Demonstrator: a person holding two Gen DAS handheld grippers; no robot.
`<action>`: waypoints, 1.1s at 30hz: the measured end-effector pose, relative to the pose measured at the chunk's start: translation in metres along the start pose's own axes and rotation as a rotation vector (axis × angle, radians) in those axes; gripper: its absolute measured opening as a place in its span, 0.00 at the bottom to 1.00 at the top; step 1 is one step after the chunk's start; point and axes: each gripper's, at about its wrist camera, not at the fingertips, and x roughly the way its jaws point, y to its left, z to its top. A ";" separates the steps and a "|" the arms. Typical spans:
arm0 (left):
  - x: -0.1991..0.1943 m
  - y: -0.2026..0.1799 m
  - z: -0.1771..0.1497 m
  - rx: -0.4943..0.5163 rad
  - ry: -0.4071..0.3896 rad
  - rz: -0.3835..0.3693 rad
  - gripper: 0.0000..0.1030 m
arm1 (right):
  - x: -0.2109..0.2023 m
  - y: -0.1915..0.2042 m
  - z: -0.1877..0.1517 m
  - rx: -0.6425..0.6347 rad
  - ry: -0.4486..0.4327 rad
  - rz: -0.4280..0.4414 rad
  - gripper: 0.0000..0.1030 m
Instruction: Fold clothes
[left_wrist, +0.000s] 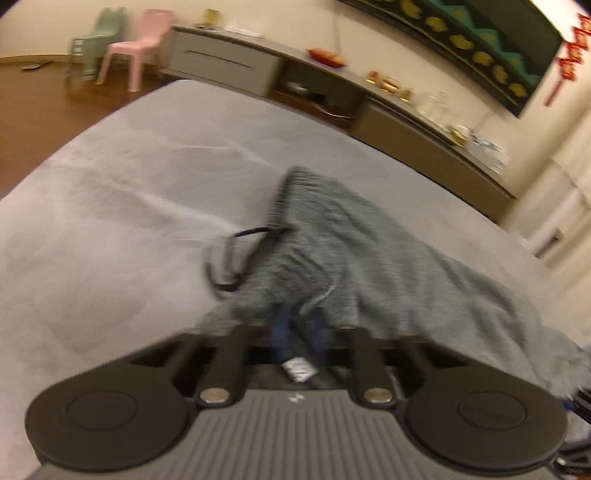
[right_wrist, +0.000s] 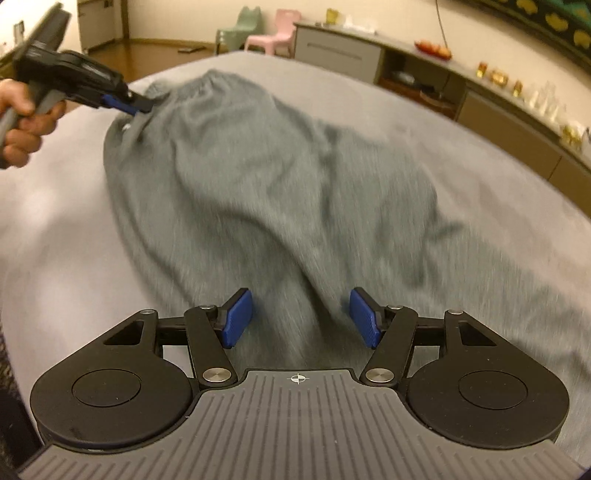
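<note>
Grey sweatpants (right_wrist: 258, 177) lie crumpled on a bed with a light grey sheet (right_wrist: 55, 240). In the right wrist view my left gripper (right_wrist: 142, 107), held by a hand (right_wrist: 26, 122), is shut on the waistband at the far left. In the left wrist view the cloth (left_wrist: 351, 251) bunches over the left gripper (left_wrist: 299, 332) and hides most of its blue pads; a dark drawstring (left_wrist: 236, 254) and a white label (left_wrist: 299, 369) show beside them. My right gripper (right_wrist: 301, 317) stands open just above a trouser leg, its blue pads clear of the cloth on either side.
A long grey cabinet (left_wrist: 229, 62) with small items on top runs along the wall past the bed's far edge. A pink chair (left_wrist: 140, 48) and a green chair (left_wrist: 98, 40) stand on the wooden floor (left_wrist: 48, 96). Bare sheet (left_wrist: 110, 203) lies left of the pants.
</note>
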 end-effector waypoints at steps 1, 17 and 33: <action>-0.003 0.006 0.000 -0.011 -0.003 0.014 0.07 | -0.003 -0.006 -0.005 0.011 0.009 0.002 0.59; -0.066 -0.020 -0.021 0.019 -0.109 -0.018 0.35 | -0.023 -0.123 -0.029 0.384 -0.149 0.141 0.61; -0.084 -0.010 -0.020 0.031 -0.115 -0.067 0.42 | -0.041 -0.118 -0.023 0.282 -0.124 0.006 0.63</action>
